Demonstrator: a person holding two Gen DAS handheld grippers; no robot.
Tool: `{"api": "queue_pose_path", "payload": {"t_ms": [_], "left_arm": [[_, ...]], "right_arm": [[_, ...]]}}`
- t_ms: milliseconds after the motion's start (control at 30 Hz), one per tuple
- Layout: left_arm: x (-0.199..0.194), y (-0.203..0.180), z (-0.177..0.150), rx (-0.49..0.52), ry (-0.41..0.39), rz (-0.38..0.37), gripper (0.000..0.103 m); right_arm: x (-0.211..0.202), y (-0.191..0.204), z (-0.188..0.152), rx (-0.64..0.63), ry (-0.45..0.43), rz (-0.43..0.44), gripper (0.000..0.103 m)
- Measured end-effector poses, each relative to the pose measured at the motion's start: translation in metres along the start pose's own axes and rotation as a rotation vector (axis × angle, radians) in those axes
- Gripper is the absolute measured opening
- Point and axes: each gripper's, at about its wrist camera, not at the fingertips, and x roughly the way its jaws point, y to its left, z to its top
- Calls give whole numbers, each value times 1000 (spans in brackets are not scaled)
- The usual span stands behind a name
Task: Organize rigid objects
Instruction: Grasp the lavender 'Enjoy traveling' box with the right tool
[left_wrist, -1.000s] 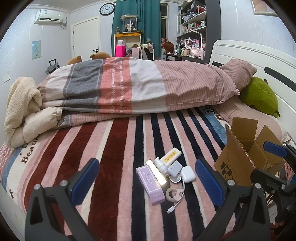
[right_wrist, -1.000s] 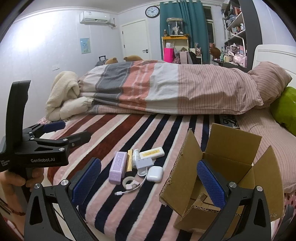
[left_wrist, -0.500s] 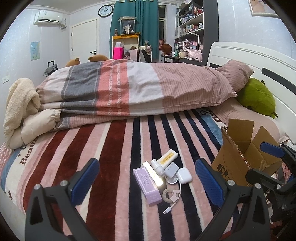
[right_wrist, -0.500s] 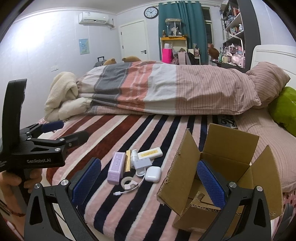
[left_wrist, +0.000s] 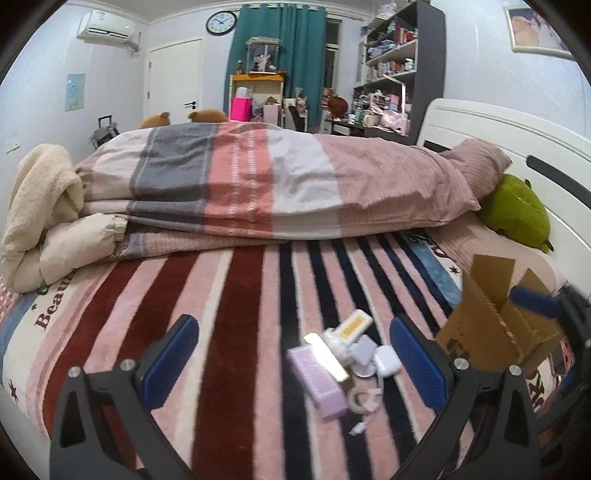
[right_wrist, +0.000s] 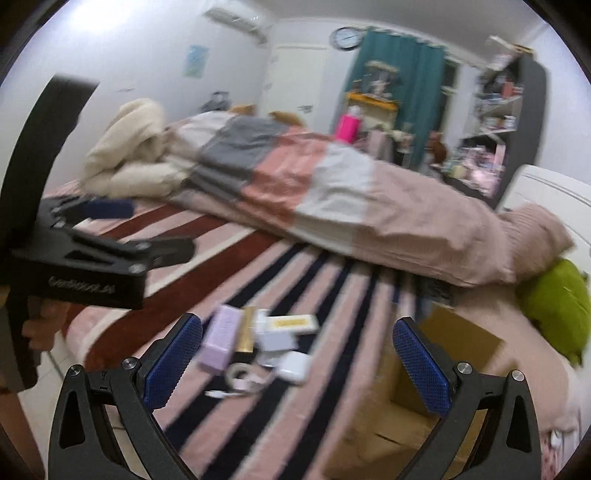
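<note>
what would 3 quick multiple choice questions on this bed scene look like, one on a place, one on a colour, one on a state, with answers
1. Where is the cardboard box relative to the pile of small items?
A. to its right, toward the headboard
B. to its left
C. on top of it

2. What colour is the long box at the left edge of the pile?
A. green
B. lilac
C. black

3. What state is the left claw in?
A. shut on the earbud case
B. shut on nothing
C. open, holding nothing

Answers:
1. A, the cardboard box sits right of the pile in the left wrist view, near the white headboard.
2. B, its faces are pale purple.
3. C, its blue pads stand wide apart over the striped blanket.
</note>
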Motion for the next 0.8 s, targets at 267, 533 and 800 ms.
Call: {"api": "queue_pose_path", "payload": {"t_ms": [267, 533, 800], "left_arm": [[29, 50, -21, -9, 30, 97, 102], [58, 66, -43, -67, 91, -1, 102], [68, 72, -48, -105, 139, -27, 102]], "right_arm": [[91, 40, -14, 79, 179, 315, 79], [173, 51, -31, 148, 364, 291, 62], [211, 54, -43, 146, 449, 254, 36]]}}
